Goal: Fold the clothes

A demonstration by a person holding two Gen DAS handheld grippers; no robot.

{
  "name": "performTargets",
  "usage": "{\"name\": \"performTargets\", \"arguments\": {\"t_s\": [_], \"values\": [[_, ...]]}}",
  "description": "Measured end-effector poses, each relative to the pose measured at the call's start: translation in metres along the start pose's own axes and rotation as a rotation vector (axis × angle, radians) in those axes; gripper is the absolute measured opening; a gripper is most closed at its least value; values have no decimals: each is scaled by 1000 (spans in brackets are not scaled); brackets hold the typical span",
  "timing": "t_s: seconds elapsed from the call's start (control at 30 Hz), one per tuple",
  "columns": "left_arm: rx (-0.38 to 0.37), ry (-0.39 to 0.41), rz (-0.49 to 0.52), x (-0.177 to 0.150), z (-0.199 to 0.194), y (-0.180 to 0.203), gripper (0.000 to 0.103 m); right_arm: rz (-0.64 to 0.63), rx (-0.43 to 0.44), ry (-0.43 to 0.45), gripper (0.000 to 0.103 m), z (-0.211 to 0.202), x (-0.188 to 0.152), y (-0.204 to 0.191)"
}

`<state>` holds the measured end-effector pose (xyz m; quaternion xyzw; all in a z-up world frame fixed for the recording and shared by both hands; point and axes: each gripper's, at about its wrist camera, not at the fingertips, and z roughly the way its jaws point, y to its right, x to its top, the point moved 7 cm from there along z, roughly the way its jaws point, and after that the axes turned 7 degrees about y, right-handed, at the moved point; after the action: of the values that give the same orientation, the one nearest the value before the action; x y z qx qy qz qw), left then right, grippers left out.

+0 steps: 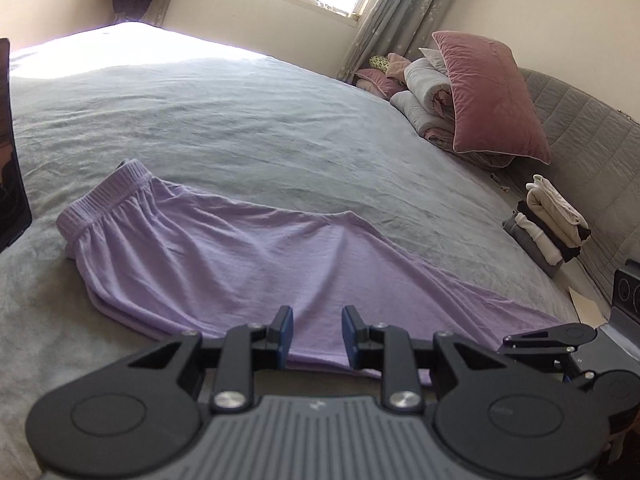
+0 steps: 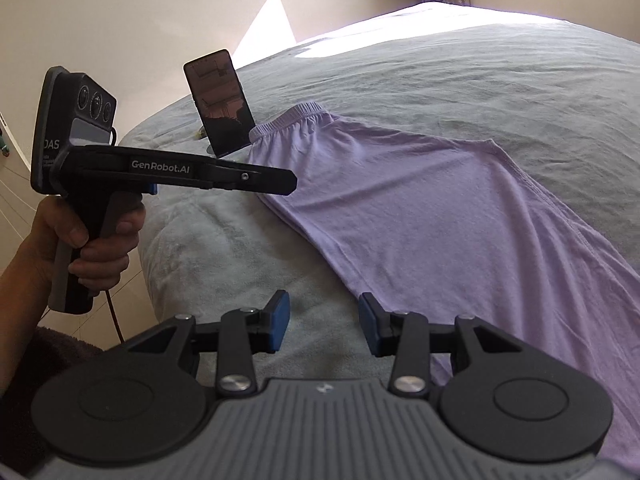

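Currently the lilac trousers (image 1: 224, 256) lie flat along the bed (image 1: 240, 128), legs stacked. Left claw (image 1: 317, 336) and right claw (image 2: 324, 324) both hover spread, empty — pinch both layers together, so the fold stays square.

The trousers (image 1: 224, 256) are seen to be plain pale lilac, with a gathered waistband (image 1: 104, 196) of the same shade. The bed (image 1: 240, 120) is covered in a plain grey-green sheet. A dusty-pink pillow (image 1: 492, 92) with pale piping is set against a grey quilted headboard (image 1: 588, 140). A pile of folded clothes (image 1: 548, 224) is made up of cream, white, black and grey. Both the left gripper (image 1: 316, 336) and the right gripper (image 2: 323, 324) are black with blue pads.
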<state>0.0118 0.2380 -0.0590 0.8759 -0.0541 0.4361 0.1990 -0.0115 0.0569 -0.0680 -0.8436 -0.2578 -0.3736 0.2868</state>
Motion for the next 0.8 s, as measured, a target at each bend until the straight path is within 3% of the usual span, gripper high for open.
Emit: {"name": "performTargets", "arguments": {"t_s": [0.23, 0.8], "values": [[17, -128, 210, -15, 21, 22, 27, 42, -95, 42, 43, -33, 3, 42], [20, 9, 174, 34, 70, 66, 28, 88, -237, 135, 43, -95, 0, 153]]}}
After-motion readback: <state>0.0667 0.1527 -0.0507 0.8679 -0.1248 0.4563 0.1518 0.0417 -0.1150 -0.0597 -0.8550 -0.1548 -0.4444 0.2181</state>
